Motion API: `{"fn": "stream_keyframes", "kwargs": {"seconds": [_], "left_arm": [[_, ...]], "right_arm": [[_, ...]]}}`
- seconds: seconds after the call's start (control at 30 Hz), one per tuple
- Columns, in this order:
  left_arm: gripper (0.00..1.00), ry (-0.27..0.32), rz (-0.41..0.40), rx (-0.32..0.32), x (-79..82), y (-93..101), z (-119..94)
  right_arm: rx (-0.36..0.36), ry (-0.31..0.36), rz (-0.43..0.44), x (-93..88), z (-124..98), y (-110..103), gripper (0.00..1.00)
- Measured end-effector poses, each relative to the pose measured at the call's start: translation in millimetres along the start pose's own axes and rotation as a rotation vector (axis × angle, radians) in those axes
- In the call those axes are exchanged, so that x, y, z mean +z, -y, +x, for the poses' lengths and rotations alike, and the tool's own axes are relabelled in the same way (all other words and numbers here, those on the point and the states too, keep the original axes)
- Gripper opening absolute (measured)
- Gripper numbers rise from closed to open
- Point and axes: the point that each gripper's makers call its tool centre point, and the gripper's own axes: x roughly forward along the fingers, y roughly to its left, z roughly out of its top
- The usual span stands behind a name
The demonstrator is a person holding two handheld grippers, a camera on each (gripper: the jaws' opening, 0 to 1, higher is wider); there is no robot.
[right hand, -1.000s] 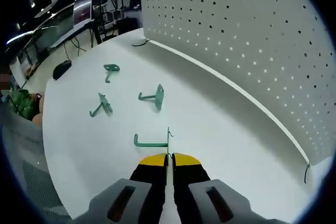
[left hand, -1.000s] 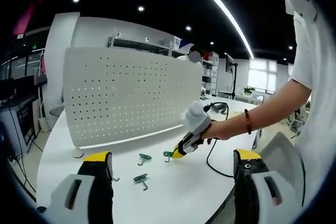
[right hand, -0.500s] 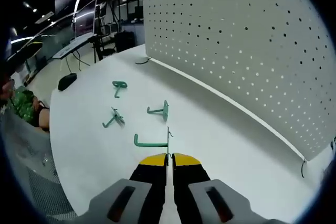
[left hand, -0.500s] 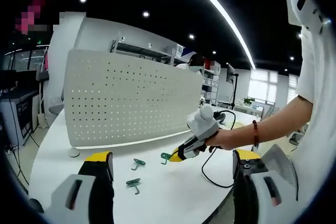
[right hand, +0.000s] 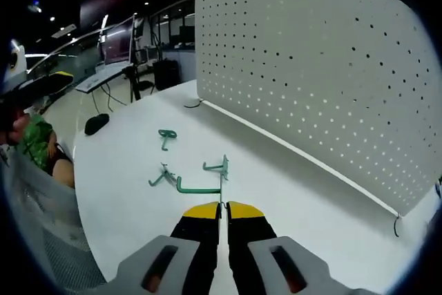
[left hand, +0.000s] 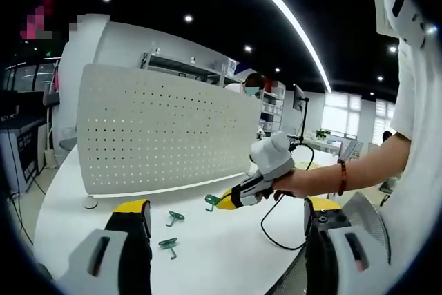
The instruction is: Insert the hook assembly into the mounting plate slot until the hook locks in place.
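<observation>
right gripper (right hand: 222, 204) clamping green hook (right hand: 200, 186), unmarked pegboard (right hand: 324, 81)

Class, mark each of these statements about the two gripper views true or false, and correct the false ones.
1. The right gripper is shut on a green hook. True.
2. The left gripper holds a hook. False: its jaws stand wide apart with nothing between them.
3. Three more green hooks lie on the white table. True: the right gripper view shows one furthest from the gripper, a second and a third nearer.
4. The held hook is already seated in the pegboard. False: it is held above the table, apart from the board.
5. The pegboard lies flat on the table. False: it stands upright.
</observation>
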Motion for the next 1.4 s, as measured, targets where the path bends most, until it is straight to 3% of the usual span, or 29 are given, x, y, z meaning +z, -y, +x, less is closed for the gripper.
{"fn": "stream_keyframes", "kwargs": {"seconds": [0.3, 0.6, 1.13, 1.4], "left_arm": [[0.94, 0.011, -0.031, -0.011, 5.6, -0.8, 6], [0.93, 0.018, -0.052, -0.023, 5.8, 11.7, 11], [0.91, 0.045, -0.083, 0.011, 12.1, 23.5, 5], [0.90, 0.079, -0.111, 0.011, 18.5, 30.3, -1]], "right_arm": [[0.006, 0.122, 0.001, 30.1, -22, -13, 0.02], [0.019, 0.188, 0.003, 47.7, -41, -23, 0.02], [0.054, 0.294, 0.034, 59.8, -69, -46, 0.02], [0.073, 0.347, 0.007, 71.0, -86, -61, 0.02]]}}
